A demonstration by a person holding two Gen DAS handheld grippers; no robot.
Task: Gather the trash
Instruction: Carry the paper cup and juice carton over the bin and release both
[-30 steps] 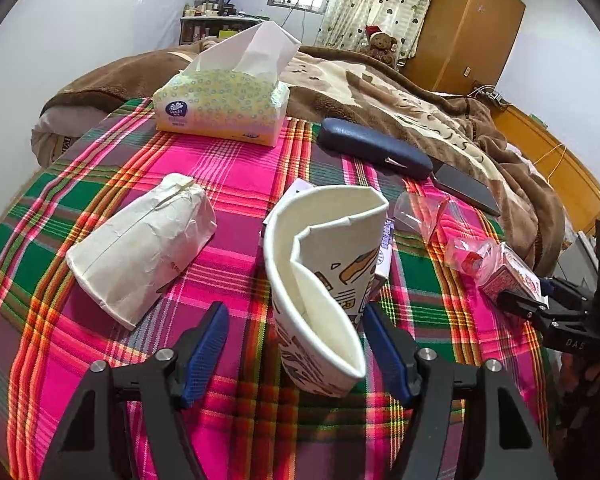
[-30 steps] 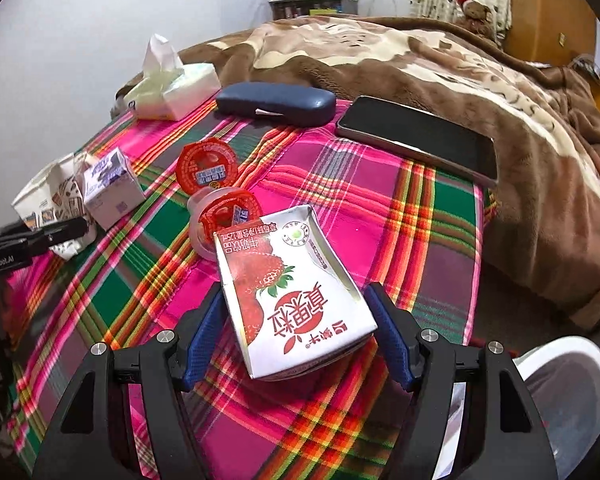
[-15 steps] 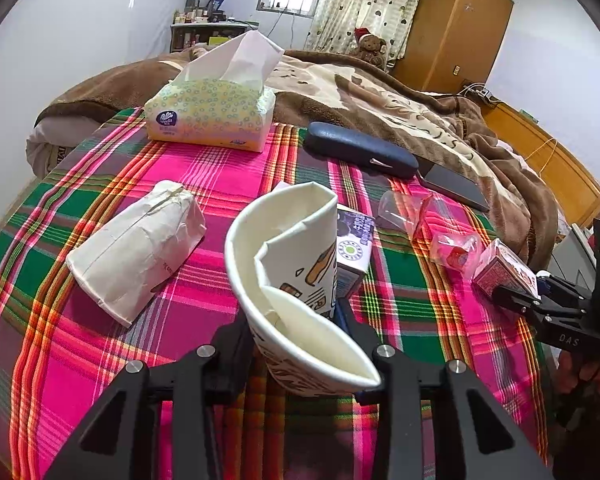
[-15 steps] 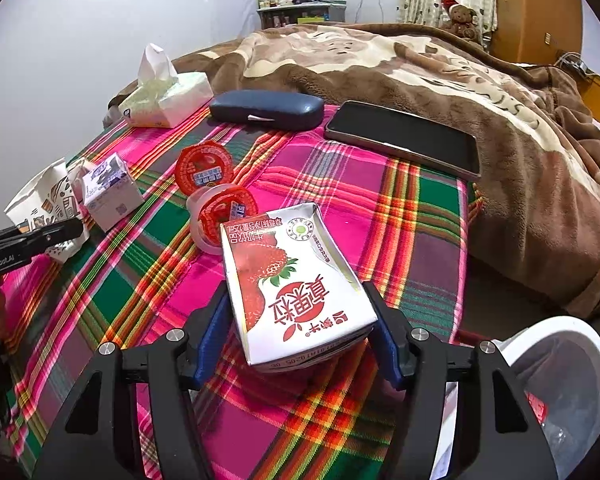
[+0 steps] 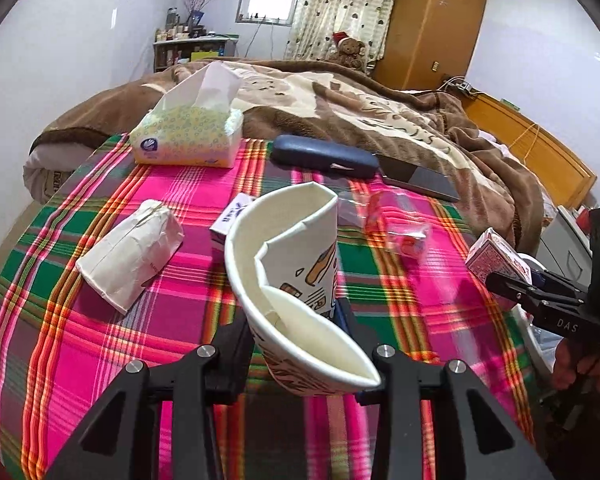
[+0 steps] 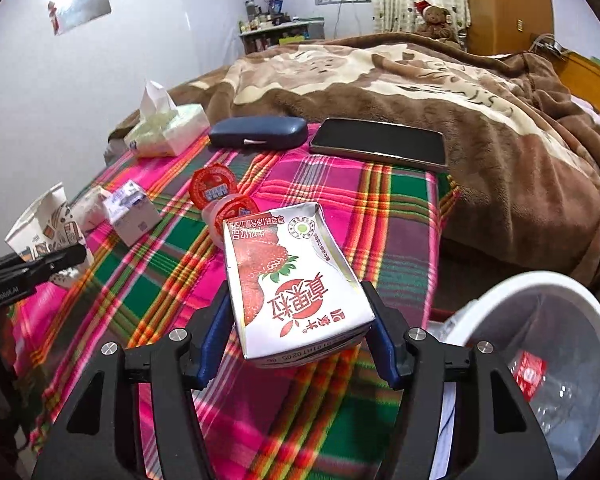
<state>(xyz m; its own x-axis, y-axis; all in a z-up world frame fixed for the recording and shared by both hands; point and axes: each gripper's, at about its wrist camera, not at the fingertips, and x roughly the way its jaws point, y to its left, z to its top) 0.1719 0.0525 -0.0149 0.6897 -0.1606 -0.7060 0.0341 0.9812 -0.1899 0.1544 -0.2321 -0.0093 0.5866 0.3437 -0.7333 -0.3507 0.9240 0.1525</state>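
Note:
A crushed white paper cup (image 5: pixel 296 248) with cartoon print sits between the jaws of my left gripper (image 5: pixel 296 332), which is shut on it just above the plaid cloth (image 5: pixel 180 312). My right gripper (image 6: pixel 298 316) grips a strawberry milk carton (image 6: pixel 292 272); its jaws are still closing and the blue pads press on both sides. The carton hangs a little above the cloth. On the cloth lie a flattened paper bag (image 5: pixel 128 248), a small milk carton (image 6: pixel 130 212) and two red-lidded jelly cups (image 6: pixel 214 184).
A white trash bin (image 6: pixel 540 340) with a clear liner stands low right of the right gripper, off the cloth's edge. At the back lie a tissue box (image 5: pixel 188 136), a dark glasses case (image 5: pixel 324 156) and a phone (image 6: pixel 380 142). A brown blanket (image 6: pixel 460 92) covers the bed beyond.
The left jaws have closed on the paper cup and raised it. The right jaws have tightened on the strawberry carton and lifted it, and more of the bin shows at the right.

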